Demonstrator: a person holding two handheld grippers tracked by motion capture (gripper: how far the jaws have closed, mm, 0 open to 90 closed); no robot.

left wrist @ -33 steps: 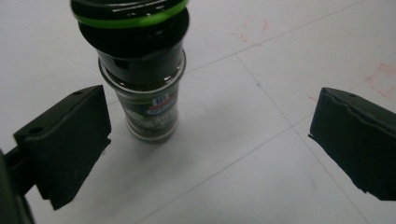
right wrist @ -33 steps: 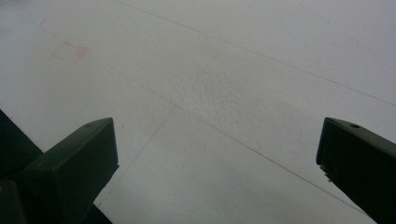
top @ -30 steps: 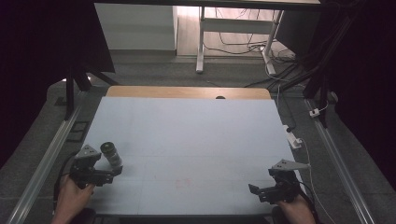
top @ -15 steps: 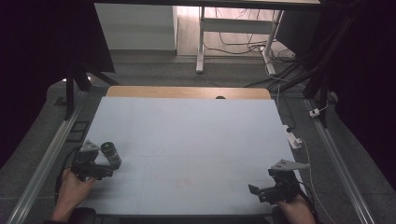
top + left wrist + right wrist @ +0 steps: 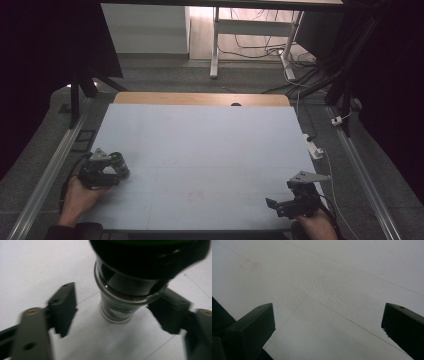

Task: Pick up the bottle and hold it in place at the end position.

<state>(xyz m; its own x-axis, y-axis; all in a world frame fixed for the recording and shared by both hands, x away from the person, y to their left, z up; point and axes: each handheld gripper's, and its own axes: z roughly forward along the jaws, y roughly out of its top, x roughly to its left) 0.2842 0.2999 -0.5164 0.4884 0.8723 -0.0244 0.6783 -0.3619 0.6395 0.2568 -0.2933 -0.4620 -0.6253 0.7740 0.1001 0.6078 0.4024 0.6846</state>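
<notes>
While your left gripper (image 5: 117,315) closes in, the dark-capped glass jar (image 5: 119,165) stands upright, long axis vertical, near the left edge of the pale blue table mat (image 5: 210,150). The jaws have just been narrowing around it, one pad at its side, the other still apart. It sits further left than a second ago. Your right gripper (image 5: 285,204) hangs released, open mat all around.
</notes>
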